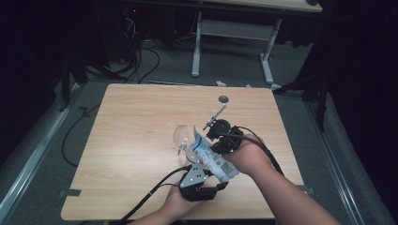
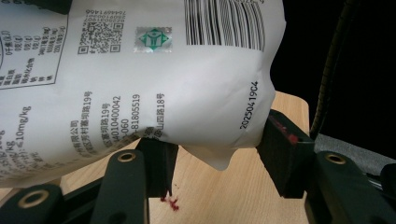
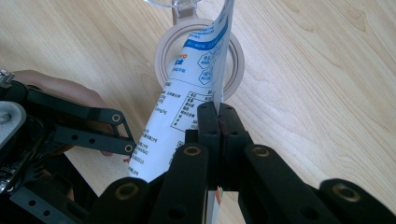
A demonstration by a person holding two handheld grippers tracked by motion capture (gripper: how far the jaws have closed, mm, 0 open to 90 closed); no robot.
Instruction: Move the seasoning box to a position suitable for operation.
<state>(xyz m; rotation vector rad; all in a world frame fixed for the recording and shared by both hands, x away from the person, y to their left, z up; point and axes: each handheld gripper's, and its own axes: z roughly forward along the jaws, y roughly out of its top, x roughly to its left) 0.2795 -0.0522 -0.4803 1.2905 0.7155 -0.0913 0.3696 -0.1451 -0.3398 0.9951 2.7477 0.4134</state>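
Nearest the person, the left gripper (image 1: 199,185) sits at the table's near edge with its jaws closed around the bottom end of a white printed bag (image 1: 211,157); in the left gripper view the two black pads press the bag (image 2: 154,84) from either side, squeezing its corner in. The bag slopes up and away from there, over the wooden table (image 1: 136,126). A little farther on, the right gripper (image 1: 220,140) pinches the bag's flat side seam: in the right gripper view its jaws stand fully together with the thin edge of the bag (image 3: 187,98) caught between them. The bag's upper end with the blue band points down toward a clear jar (image 1: 184,140), whose round beige rim (image 3: 163,60) lies directly beneath the bag's mouth; whether the bag touches the rim is hard to tell. Beyond the right gripper a thin metal spoon-like tool (image 1: 217,115) sticks out toward the far edge, apparently mounted on the gripper.
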